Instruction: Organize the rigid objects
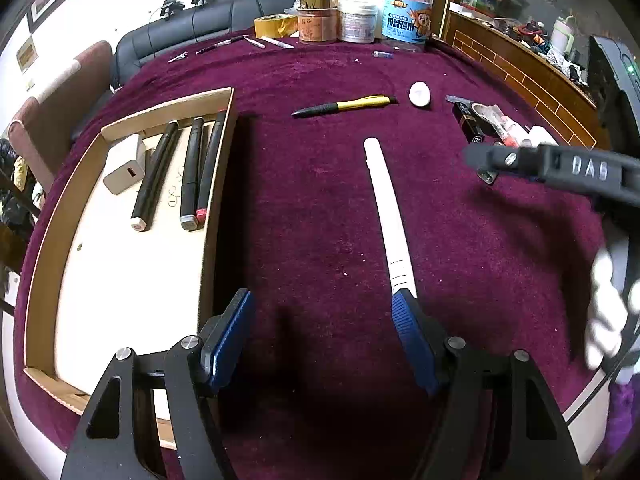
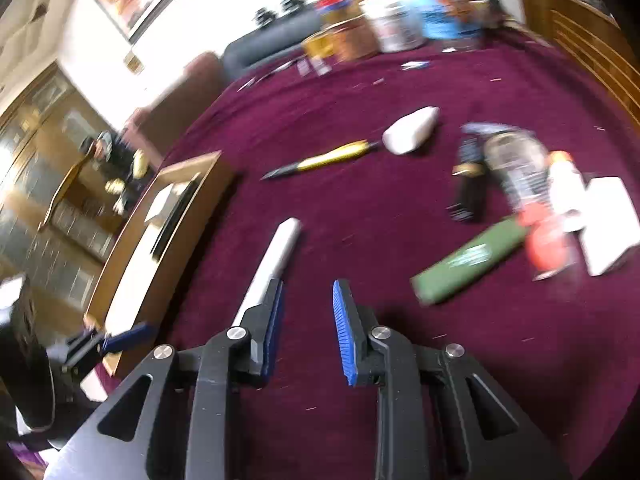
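Your left gripper (image 1: 322, 326) hovers open and empty beside the cardboard tray (image 1: 218, 152); your right gripper (image 2: 308, 320) is open too. To load the white pen (image 1: 386, 216) lying right of the tray, straddle its barrel squarely before closing.

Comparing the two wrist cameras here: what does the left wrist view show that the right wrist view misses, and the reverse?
Only the left wrist view shows the three dark markers and the white charger clearly inside the cardboard tray.

Only the right wrist view shows the green tube lying on the cloth.

Both show the white pen, the yellow pen, the tray and the maroon cloth, with the left gripper and right gripper open and empty.
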